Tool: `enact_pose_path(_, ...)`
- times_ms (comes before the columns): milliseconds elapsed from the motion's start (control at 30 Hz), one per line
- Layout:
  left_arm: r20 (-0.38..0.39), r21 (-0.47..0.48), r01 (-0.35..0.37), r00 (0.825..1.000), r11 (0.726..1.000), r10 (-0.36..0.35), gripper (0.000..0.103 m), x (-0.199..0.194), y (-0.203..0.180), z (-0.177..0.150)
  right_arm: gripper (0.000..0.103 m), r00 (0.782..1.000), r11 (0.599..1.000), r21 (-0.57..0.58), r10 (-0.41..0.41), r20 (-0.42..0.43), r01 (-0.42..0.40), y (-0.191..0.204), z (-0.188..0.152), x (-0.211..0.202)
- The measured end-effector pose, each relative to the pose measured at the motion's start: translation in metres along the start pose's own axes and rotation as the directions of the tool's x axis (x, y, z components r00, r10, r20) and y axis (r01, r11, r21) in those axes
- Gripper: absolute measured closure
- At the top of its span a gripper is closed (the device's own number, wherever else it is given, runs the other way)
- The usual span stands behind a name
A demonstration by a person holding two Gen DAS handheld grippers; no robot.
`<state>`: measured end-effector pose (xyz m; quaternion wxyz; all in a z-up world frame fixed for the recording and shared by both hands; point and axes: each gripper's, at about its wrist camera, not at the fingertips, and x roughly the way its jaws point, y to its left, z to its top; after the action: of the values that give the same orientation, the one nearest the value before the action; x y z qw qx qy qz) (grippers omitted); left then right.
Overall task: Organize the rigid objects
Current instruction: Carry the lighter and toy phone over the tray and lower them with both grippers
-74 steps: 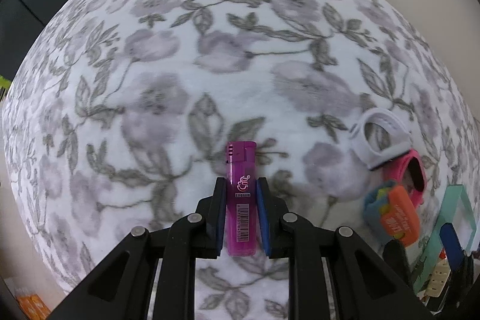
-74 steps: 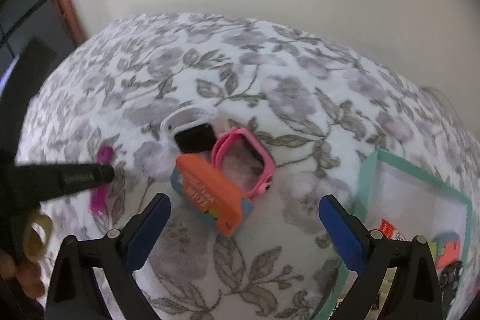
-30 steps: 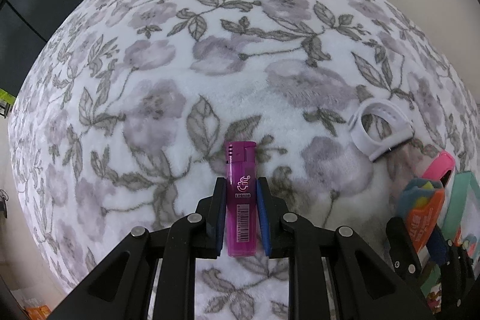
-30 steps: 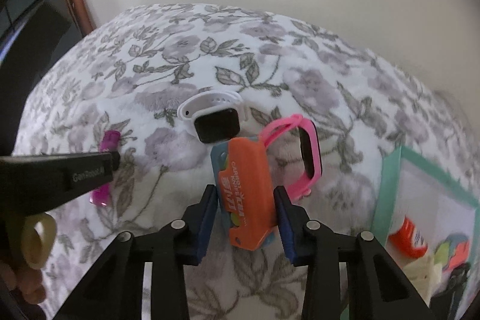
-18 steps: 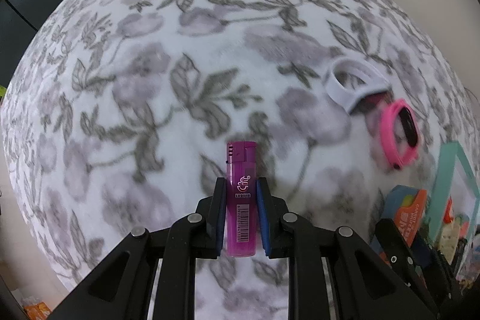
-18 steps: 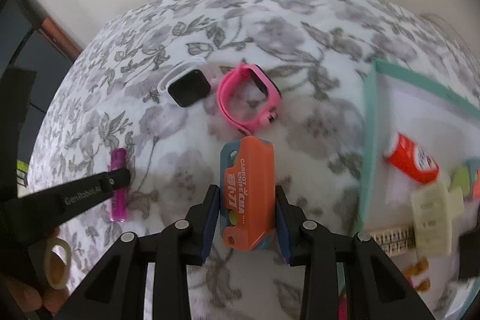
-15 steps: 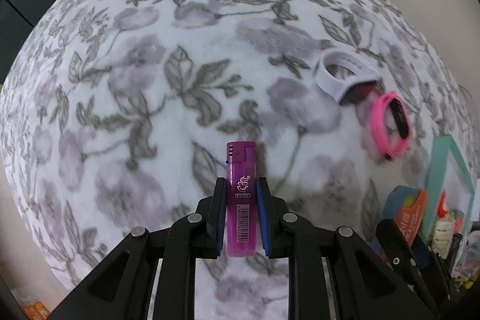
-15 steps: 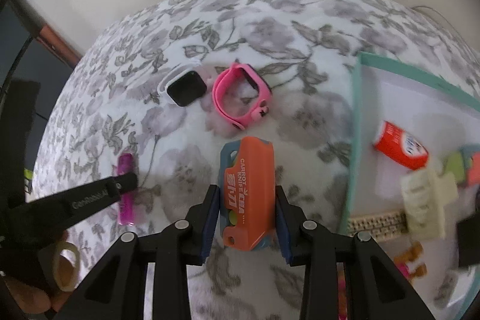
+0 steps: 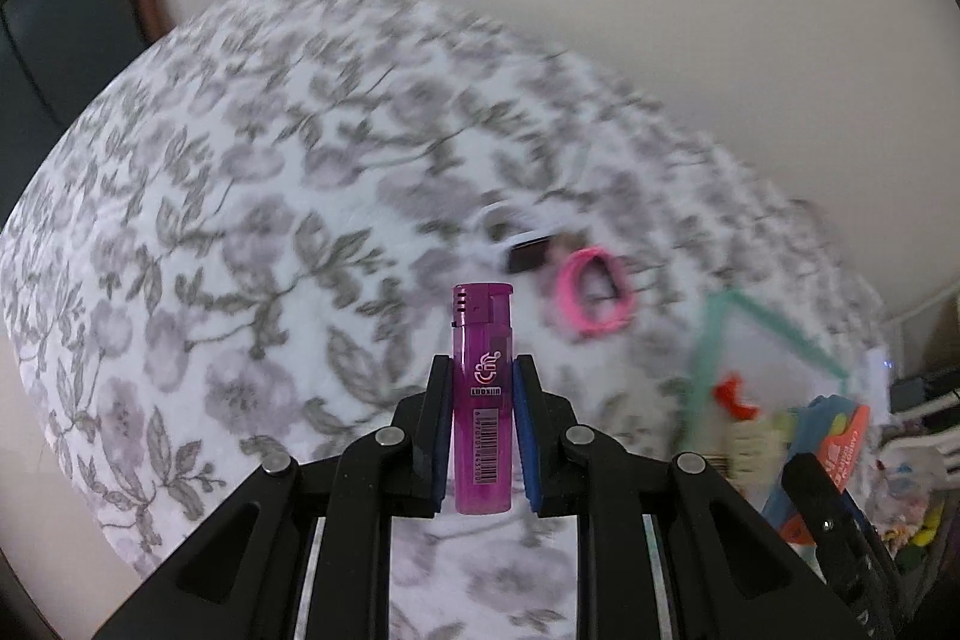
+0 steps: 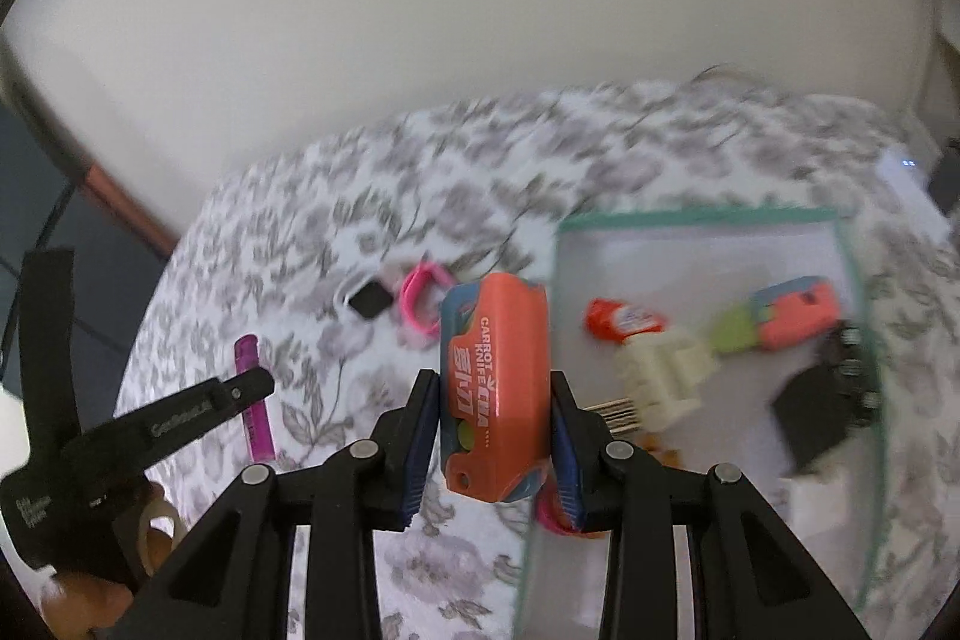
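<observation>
**Carrying two items to the tray**

Floral blanket below, pale wall behind. My left gripper (image 9: 483, 403) is clamped tight on the purple lighter (image 9: 482, 400), held clear of the blanket. My right gripper (image 10: 492, 412) pinches the orange carrot knife (image 10: 493, 388), hanging at the near-left edge of the teal-rimmed tray (image 10: 696, 215). I'd bring each over a bare patch of tray, away from the pieces already inside, lower, then release. White watch (image 10: 367, 303) and pink watch (image 10: 423, 301) lie on the blanket, awaiting collection.
</observation>
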<state>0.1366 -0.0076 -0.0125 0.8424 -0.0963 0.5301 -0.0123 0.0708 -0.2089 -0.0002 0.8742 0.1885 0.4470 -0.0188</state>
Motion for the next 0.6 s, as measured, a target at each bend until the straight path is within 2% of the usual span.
enact_pose_path(167, 0.058, 0.093, 0.082, 0.994, 0.992, -0.088, 0.083, -0.026, -0.047, -0.010, 0.066, 0.995, 0.996, 0.054, -0.074, 0.074, 0.070, -0.030, 0.005, -0.039)
enact_pose_path(367, 0.037, 0.204, 0.139, 0.988, 0.969, -0.149, 0.083, -0.032, -0.092, -0.033, 0.066, 0.980, 0.985, 0.115, -0.147, 0.134, 0.132, -0.068, 0.008, -0.070)
enact_pose_path(533, -0.017, 0.296, 0.148, 0.989, 0.944, -0.149, 0.083, -0.022, -0.122, -0.060, 0.066, 0.974, 0.974, 0.139, -0.196, 0.111, 0.180, -0.090, 0.006, -0.071)
enact_pose_path(600, -0.058, 0.300, 0.166, 0.986, 0.939, -0.156, 0.083, -0.017, -0.127, -0.067, 0.066, 0.975, 0.971, 0.123, -0.214, 0.064, 0.205, -0.097, 0.003, -0.059)
